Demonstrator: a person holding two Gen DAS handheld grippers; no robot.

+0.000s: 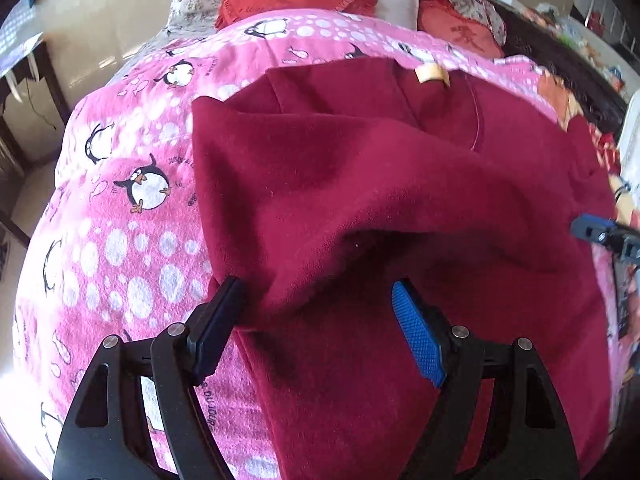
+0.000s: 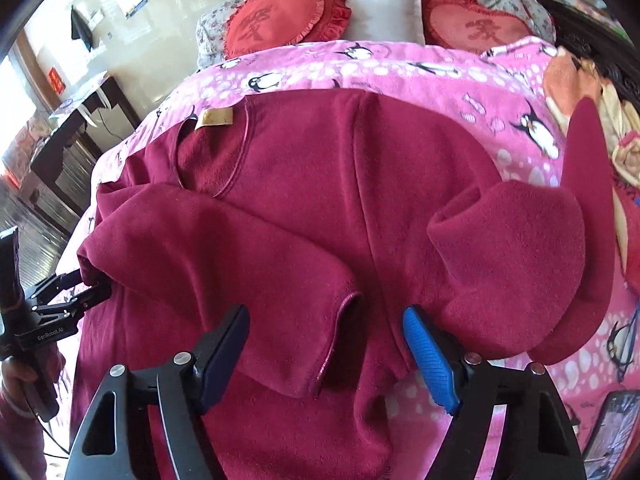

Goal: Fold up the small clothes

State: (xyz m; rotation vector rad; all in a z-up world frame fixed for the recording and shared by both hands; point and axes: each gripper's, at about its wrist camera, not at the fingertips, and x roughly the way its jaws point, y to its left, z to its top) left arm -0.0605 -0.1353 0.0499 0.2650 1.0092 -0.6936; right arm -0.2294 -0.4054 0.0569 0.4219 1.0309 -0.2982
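Observation:
A dark red fleece top (image 1: 360, 184) lies on a pink penguin blanket (image 1: 120, 200), neck label (image 1: 430, 74) at the far end. Its left sleeve is folded across the body (image 2: 224, 248); the right sleeve (image 2: 520, 264) is bunched and curled up. My left gripper (image 1: 316, 304) is open, its jaws astride the top's raised left edge. In the right wrist view the left gripper (image 2: 86, 284) touches the fabric's left edge. My right gripper (image 2: 326, 332) is open above the folded sleeve's cuff (image 2: 340, 320); its tip also shows in the left wrist view (image 1: 600, 234).
Two red heart cushions (image 2: 280, 20) (image 2: 480, 24) and a white pillow (image 2: 384, 12) lie at the bed's head. A dark table (image 2: 76, 128) stands left of the bed. Other colourful cloth (image 2: 580, 80) lies at the right; a dark flat object (image 2: 616, 424) at lower right.

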